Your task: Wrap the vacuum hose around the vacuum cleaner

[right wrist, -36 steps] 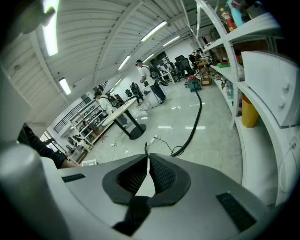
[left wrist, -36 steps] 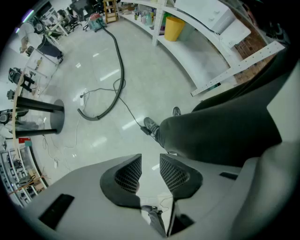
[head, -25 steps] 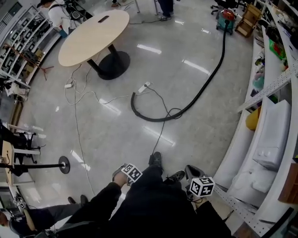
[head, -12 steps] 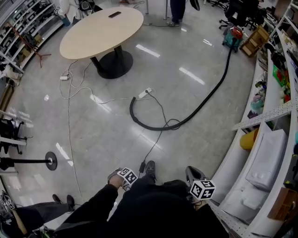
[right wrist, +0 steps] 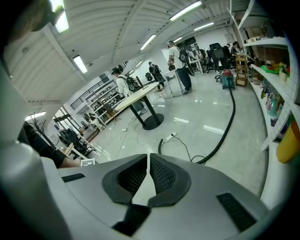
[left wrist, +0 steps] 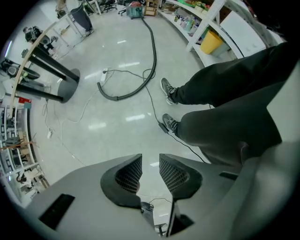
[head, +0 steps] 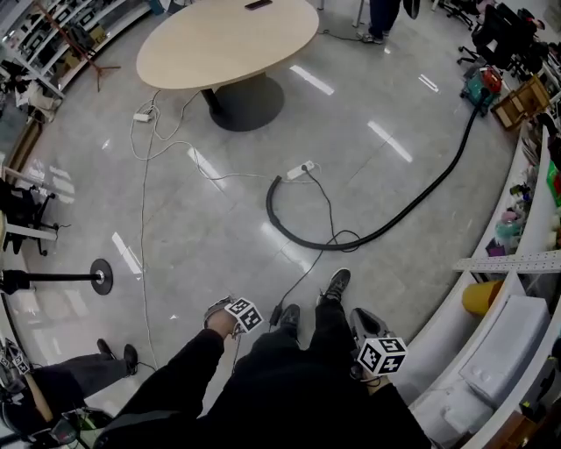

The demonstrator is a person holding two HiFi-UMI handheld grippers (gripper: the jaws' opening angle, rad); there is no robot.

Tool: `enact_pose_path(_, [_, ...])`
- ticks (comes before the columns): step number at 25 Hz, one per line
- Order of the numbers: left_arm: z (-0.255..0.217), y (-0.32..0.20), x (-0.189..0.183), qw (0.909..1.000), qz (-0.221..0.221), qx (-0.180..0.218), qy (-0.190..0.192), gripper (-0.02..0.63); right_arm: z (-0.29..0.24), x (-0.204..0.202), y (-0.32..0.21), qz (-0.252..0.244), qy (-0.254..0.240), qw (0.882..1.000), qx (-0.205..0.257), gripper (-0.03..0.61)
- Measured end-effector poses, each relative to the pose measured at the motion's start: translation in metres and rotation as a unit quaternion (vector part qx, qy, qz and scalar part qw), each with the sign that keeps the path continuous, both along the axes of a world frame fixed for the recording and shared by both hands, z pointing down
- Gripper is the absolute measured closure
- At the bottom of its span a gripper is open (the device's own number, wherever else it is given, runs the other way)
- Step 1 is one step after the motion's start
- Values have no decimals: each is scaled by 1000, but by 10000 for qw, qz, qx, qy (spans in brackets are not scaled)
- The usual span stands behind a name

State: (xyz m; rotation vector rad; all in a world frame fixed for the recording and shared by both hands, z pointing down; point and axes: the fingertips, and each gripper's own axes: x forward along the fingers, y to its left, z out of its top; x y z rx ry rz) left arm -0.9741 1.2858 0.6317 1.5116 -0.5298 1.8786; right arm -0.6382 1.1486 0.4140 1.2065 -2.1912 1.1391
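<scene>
A long black vacuum hose lies on the shiny floor. It runs from the red and teal vacuum cleaner at the far right and curls into a hook ending near a white power strip. The hose and cleaner also show in the left gripper view, and the hose and cleaner again in the right gripper view. My left gripper hangs by my left leg, open with nothing between its jaws. My right gripper hangs by my right leg, shut and empty. Both are far from the hose.
A round wooden table on a black foot stands at the back. White cables and a power strip trail over the floor, and a thin black cord crosses the hose. Shelving and a yellow bin line the right side. A stand's round base sits left.
I have stepped forward, so the hose's curled end and the table lie closer in view. Both grippers stay by my legs with their jaws unchanged.
</scene>
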Motion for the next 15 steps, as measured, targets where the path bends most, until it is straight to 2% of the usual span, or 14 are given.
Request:
enact_pose_path(4, [2,3,-1,9989,-379,-259,-131,485,22,-11,-44,-328,-238,9990,-209,552])
enact_pose_path(8, [-4,-14,18,9957,-824,-393,-167,485,35,-15,-94,-782,-371,9957,-323,552])
enact_pose_path(11, [-8,-53,42,9920,-1241,-218,23,485,45,-13,-130,-1110,-438,9920,-416,552])
enact_pose_path(15, [-11,-130,71,9821,-1805,348,415,485,64,-10,-177,-1425,-439,9876,-484,552])
